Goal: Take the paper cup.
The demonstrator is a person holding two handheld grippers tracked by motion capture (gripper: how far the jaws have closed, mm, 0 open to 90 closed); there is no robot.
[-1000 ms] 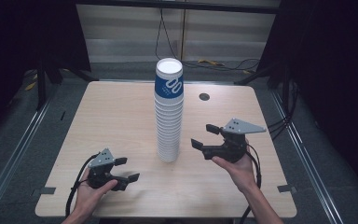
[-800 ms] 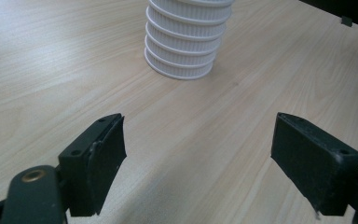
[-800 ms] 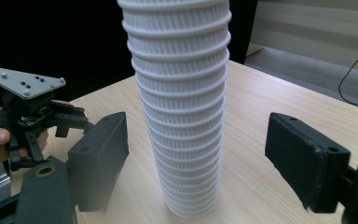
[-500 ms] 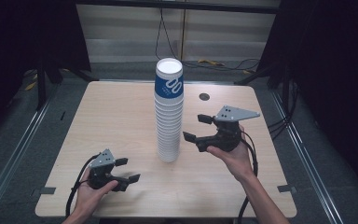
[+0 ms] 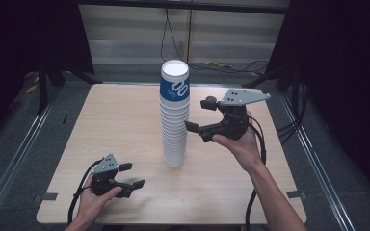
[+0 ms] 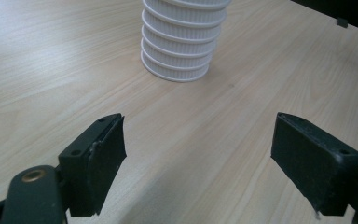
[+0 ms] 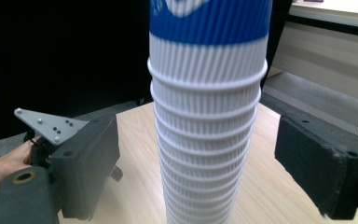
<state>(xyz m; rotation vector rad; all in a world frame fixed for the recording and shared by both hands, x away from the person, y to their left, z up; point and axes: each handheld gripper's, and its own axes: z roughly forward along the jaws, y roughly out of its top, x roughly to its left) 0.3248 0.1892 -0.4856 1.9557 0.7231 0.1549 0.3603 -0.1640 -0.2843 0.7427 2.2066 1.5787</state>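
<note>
- One tall stack of paper cups (image 5: 174, 115), nested mouth-down, standing upright at centre frame of the high view on the table (image 5: 115, 120); top cup carries a blue band with white lettering, the rest show white ribbed walls with a rolled rim at each step.
- Handling, judged: each cup very light, thin-walled, easily crushed by a hard squeeze; ribbing gives fair friction. Stack as a whole is slender and top-heavy, likely to sway or topple under a sideways nudge. Nested cups may cling, so lifting one could drag its neighbour.
- Best hold, judged: across the wall of the uppermost cup, just under the blue band and above the next rim, with gentle pressure and a straight upward pull.
- Right gripper (image 5: 201, 115), centre-right of the high view, raised to the upper part of the stack; jaws have just been opening and stand wide. In the right gripper view the stack (image 7: 207, 116) rises between the two black jaws, with clear gaps either side, so nothing is pressed.
- Left gripper (image 5: 131, 176), lower left of the high view, low over the table, well apart from the stack; jaws spread wide and empty. Its own view shows the stack's base (image 6: 179, 51) at upper centre, well beyond the jaws.
- Table: pale wood-grain top, bare around the stack.
</note>
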